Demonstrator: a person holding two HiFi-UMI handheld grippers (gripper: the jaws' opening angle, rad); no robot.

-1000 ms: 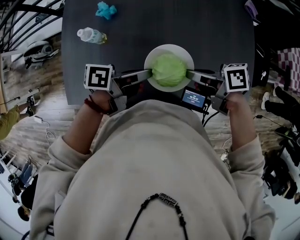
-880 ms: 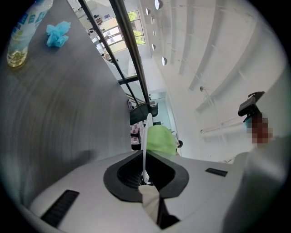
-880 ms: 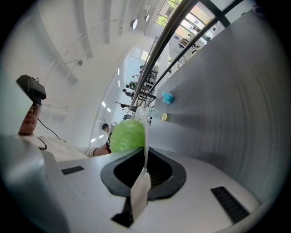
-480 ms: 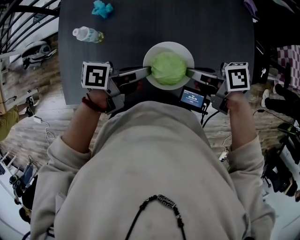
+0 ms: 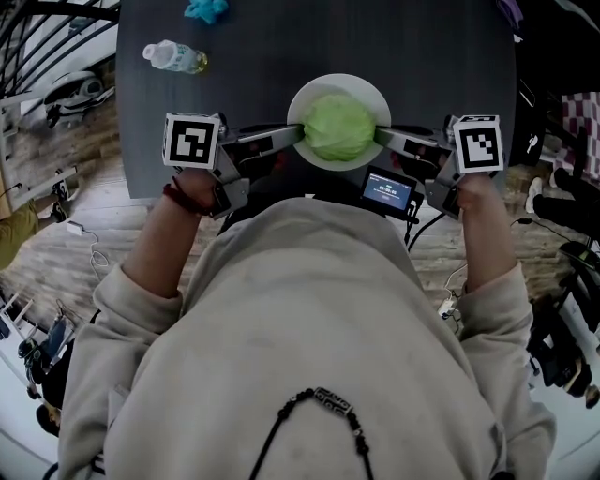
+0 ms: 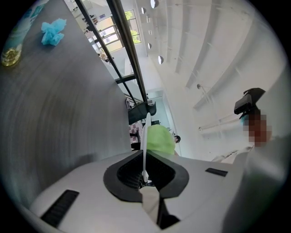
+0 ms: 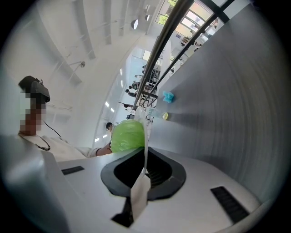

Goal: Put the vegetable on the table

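Observation:
A round green cabbage [image 5: 338, 127] sits on a white plate [image 5: 311, 95] above the near edge of the dark table [image 5: 309, 37]. My left gripper [image 5: 298, 134] is shut on the plate's left rim and my right gripper [image 5: 380, 137] is shut on its right rim. In the left gripper view the plate rim [image 6: 146, 136] runs edge-on out of the left gripper [image 6: 145, 175], with the cabbage [image 6: 160, 140] just behind. The right gripper view shows the same: the plate rim [image 7: 146, 136] pinched in the right gripper [image 7: 144, 172], the cabbage [image 7: 127, 135] to its left.
A plastic bottle [image 5: 173, 57] lies on the table's far left, and a crumpled blue thing [image 5: 206, 9] lies beyond it. A small lit screen [image 5: 386, 191] sits by my right gripper. Wooden floor with cables and gear lies to the left of the table.
The whole view has slid a little; plate, cabbage and both grippers keep the same place relative to the table, and both grips hold.

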